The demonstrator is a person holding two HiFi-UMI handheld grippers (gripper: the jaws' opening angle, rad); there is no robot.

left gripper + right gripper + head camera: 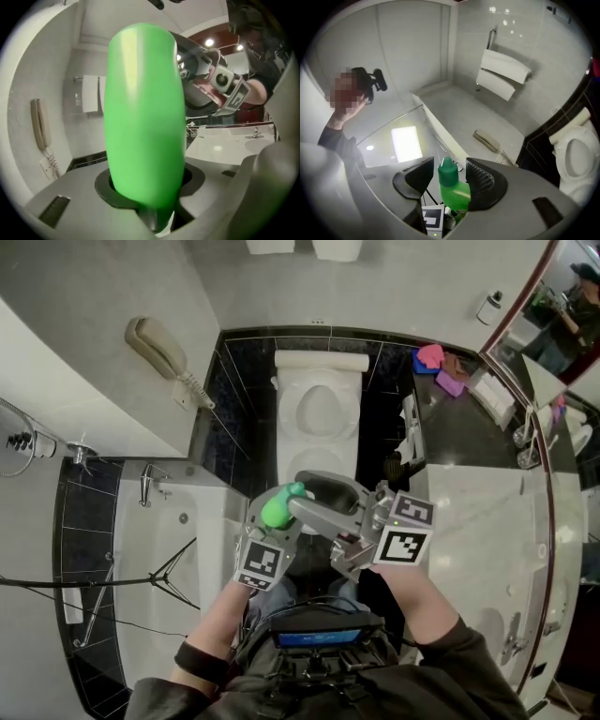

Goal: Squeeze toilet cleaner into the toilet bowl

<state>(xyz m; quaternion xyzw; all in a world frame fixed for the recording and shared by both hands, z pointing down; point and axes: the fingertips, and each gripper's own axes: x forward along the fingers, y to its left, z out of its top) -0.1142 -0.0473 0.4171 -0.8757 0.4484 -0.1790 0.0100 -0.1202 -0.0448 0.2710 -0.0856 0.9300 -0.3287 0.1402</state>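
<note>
A green toilet cleaner bottle is held low in front of me, with my left gripper shut on its body. It fills the middle of the left gripper view. My right gripper reaches in from the right. Its jaws stand open on either side of the bottle's dark green cap, with a gap on the left side. The right-hand pad lies close to the bottle's shoulder. The white toilet stands ahead, its bowl uncovered.
A bathtub lies to the left, with a wall phone above it. A marble counter runs along the right under a mirror. Coloured cloths lie at its far end. White towels hang on the wall.
</note>
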